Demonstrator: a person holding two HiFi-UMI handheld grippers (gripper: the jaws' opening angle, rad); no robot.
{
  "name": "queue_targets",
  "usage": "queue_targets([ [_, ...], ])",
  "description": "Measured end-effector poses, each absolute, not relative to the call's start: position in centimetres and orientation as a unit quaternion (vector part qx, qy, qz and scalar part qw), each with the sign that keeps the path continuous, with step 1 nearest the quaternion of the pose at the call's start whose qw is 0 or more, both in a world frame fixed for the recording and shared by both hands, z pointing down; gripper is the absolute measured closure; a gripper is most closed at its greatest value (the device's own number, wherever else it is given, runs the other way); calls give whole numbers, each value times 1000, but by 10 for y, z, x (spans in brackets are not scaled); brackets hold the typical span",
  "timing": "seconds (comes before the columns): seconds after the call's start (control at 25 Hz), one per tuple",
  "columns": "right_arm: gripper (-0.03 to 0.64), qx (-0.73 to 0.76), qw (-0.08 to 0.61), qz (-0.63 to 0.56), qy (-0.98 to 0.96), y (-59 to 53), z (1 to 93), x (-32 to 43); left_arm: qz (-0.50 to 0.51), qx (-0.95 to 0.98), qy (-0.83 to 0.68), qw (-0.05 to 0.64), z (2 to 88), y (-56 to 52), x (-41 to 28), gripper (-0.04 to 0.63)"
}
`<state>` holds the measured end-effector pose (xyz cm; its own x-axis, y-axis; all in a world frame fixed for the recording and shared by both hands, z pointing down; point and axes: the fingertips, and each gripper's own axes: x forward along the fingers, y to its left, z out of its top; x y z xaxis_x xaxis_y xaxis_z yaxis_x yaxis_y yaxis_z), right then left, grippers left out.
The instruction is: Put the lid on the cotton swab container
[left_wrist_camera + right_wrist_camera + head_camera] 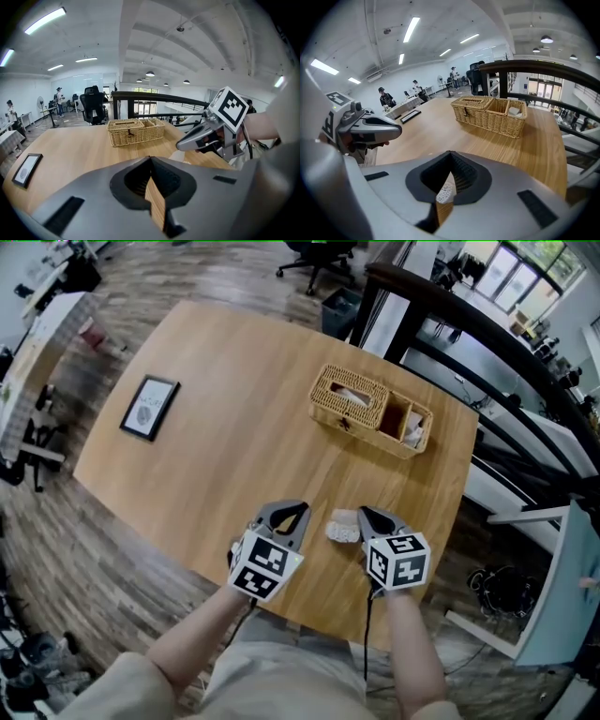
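resting on the bench, the cotton swab container lies between the two tongs. left tongs and right tongs are both closed tip to tip, gripping nothing.

Right tongs meet at their tips over cotton swabs, wicker basket beyond.

The swab container, in front of the basket, is too small to tell whether it is covered; the right gripper overlaps its edge. Through that gripper's own jaws only a white dotted sliver shows. Pale things in the basket's end compartment are unidentifiable.
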<state>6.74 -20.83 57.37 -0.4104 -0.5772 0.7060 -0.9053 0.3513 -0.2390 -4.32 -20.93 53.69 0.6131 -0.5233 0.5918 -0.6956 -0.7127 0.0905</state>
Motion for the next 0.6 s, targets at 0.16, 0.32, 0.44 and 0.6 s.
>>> queue_targets([
  [0.16, 592, 474, 257, 323, -778, -202, 576, 68, 273, 884, -343, 161, 539, -209, -45, 574],
  [0.32, 592, 471, 261, 319, -780, -191, 575, 65, 274, 884, -342, 159, 539, -206, -46, 574],
  [0.44, 592, 468, 262, 322, -780, -180, 574, 65, 274, 886, -341, 158, 537, -201, -43, 574],
  [0.6, 592, 461, 267, 331, -779, -162, 577, 61, 274, 886, -339, 157, 536, -193, -41, 574],
])
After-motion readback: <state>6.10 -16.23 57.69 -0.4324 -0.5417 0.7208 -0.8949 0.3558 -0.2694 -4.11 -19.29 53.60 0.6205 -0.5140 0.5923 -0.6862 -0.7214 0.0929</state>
